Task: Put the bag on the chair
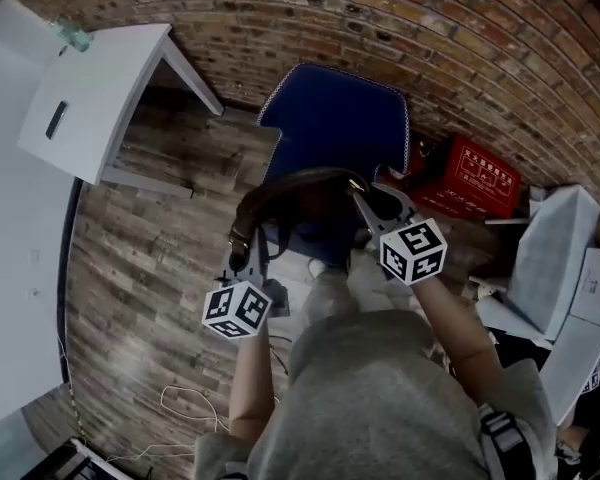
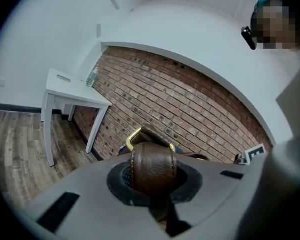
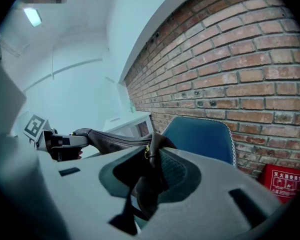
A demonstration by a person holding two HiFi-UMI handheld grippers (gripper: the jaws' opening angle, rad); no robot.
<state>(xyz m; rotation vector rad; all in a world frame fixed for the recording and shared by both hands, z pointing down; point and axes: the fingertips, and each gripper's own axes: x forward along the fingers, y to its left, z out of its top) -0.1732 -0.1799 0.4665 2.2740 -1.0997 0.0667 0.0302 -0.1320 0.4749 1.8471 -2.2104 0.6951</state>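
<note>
A dark brown leather bag (image 1: 315,218) hangs by its strap (image 1: 290,180) between my two grippers, over the front of a blue chair (image 1: 340,118) by the brick wall. My left gripper (image 1: 242,258) is shut on the strap's left end (image 2: 152,166), close to a brass ring (image 2: 132,136). My right gripper (image 1: 365,206) is shut on the strap's right end (image 3: 155,169), where a small brass fitting shows. In the right gripper view the strap runs left to the left gripper (image 3: 60,144), and the chair's back (image 3: 200,136) rises just behind.
A white table (image 1: 100,98) stands left of the chair, with a clear bottle (image 1: 72,34) on its far corner. A red box (image 1: 475,178) lies on the floor right of the chair. White boxes (image 1: 555,248) are stacked at the right. A thin cable (image 1: 180,403) trails on the wooden floor.
</note>
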